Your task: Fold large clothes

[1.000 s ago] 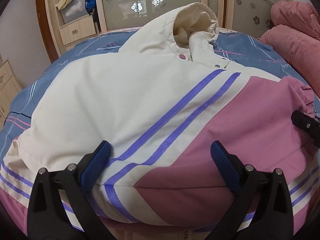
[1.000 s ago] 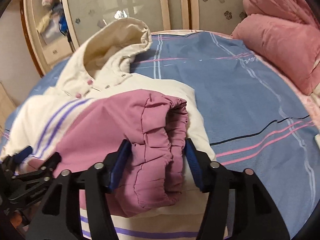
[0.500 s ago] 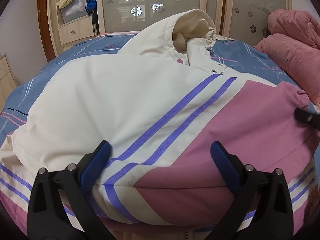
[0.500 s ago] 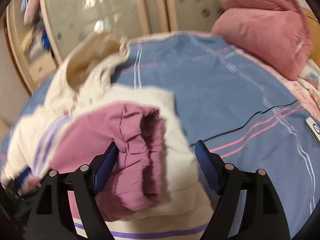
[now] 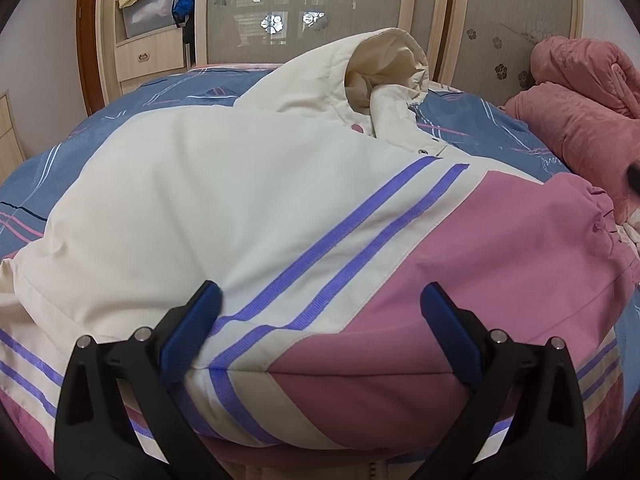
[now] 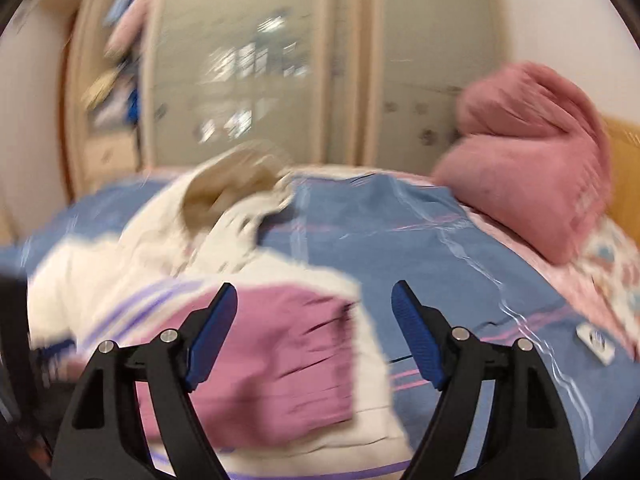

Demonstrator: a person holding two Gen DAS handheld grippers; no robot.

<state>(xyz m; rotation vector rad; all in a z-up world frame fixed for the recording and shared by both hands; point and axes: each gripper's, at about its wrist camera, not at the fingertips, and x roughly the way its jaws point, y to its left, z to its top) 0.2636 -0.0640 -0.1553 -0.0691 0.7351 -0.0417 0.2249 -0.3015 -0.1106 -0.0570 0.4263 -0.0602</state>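
Note:
A cream and pink hooded jacket [image 5: 240,200] with purple stripes lies on the bed, its sleeve folded across the body and its hood [image 5: 384,68] pointing away. My left gripper [image 5: 320,312] is open, its jaws straddling the folded sleeve near the hem. In the right wrist view the picture is blurred; my right gripper [image 6: 314,316] is open and empty, held above the jacket's pink cuff [image 6: 288,356]. The jacket's cream body [image 6: 120,272] spreads to the left there.
The bed has a blue striped sheet [image 6: 420,248]. A rolled pink blanket [image 6: 528,152] lies at the right, also in the left wrist view [image 5: 580,120]. A wardrobe with frosted doors [image 5: 320,4] stands behind. A small white object [image 6: 596,342] lies on the sheet at right.
My right gripper let go of the pink cuff, opened wide and pulled up and back. The left gripper stayed open over the sleeve and barely moved.

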